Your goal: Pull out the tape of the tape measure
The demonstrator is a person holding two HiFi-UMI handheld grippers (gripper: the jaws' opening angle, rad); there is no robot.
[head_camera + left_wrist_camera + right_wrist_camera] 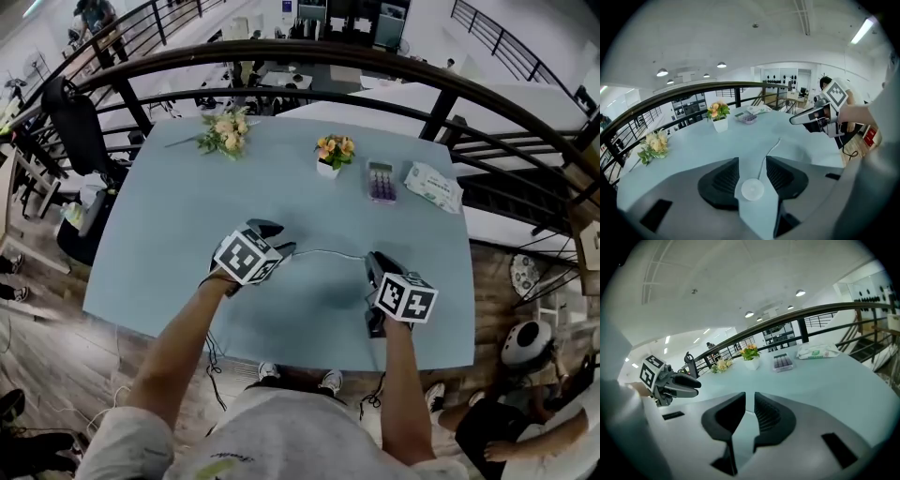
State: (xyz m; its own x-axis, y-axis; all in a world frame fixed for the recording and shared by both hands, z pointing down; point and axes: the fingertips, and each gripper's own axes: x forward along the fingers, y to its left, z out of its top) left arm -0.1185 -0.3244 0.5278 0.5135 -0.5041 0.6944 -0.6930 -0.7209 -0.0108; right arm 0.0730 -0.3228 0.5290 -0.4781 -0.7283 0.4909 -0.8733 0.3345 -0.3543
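One table (pixel 178 234), two hand-held grippers, one tape measure. The left hand-held gripper (pixel 752 163) is clenched on the tape measure (pixel 753 189), a small round white case that sits between its two pads with its flat face toward the gripper's camera. One thin white tape (pixel 328 252) runs out of the case, past the left jaws, across to the right hand-held gripper (pixel 750 394). That one's jaws stand almost together, grasping the tape's end as far as the head view shows; its own view shows only a narrow slit. Well beyond both grippers lie four things: one loose bunch of flowers (pixel 225 131), one small pot of flowers (pixel 333 155), one calculator (pixel 382 181) and one packet of wipes (pixel 433 185).
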